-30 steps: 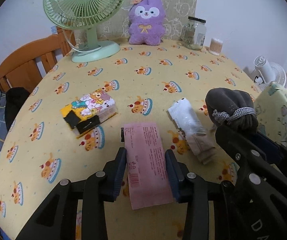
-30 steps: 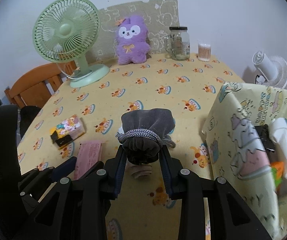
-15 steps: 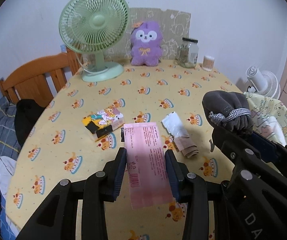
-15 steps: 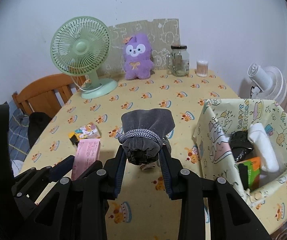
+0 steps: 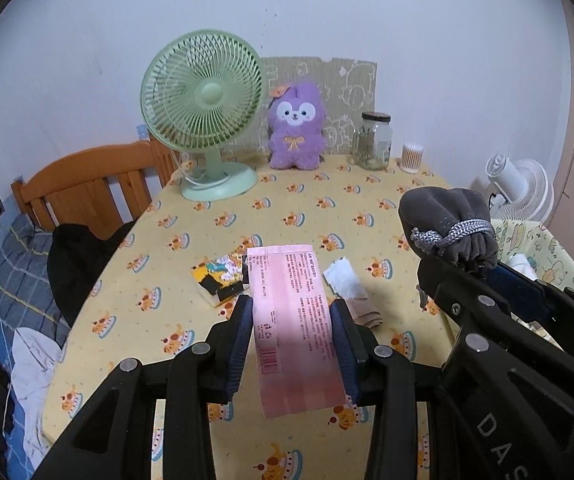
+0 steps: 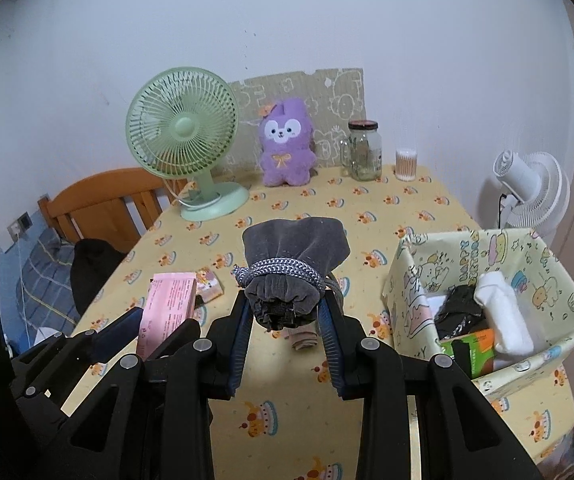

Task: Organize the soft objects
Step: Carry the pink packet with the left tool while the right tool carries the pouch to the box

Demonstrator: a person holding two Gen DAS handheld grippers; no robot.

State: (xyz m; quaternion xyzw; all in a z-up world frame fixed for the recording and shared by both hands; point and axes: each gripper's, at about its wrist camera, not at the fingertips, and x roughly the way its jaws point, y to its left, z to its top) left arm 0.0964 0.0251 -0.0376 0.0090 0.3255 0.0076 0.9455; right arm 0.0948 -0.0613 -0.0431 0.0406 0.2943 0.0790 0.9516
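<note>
My left gripper (image 5: 293,312) is shut on a flat pink packet (image 5: 291,320), held well above the yellow tablecloth (image 5: 287,208); the packet (image 6: 169,304) also shows at the left of the right wrist view. My right gripper (image 6: 285,314) is shut on a grey drawstring pouch (image 6: 293,258), also lifted off the table; the pouch (image 5: 447,220) appears at the right of the left wrist view. On the cloth lie a cartoon-printed tissue pack (image 5: 221,276) and a white and beige rolled cloth (image 5: 351,290). A patterned fabric basket (image 6: 487,280) at the right holds several items.
At the table's far edge stand a green desk fan (image 5: 203,120), a purple plush toy (image 5: 297,128), a glass jar (image 5: 375,140) and a cup of cotton swabs (image 5: 411,158). A wooden chair (image 5: 87,188) with dark clothing is at the left. A white fan (image 6: 531,196) stands beyond the right side.
Both grippers have risen and drawn back from the table with the pink packet and the grey pouch still held. The table looks smaller and farther; more of the basket's inside shows.
</note>
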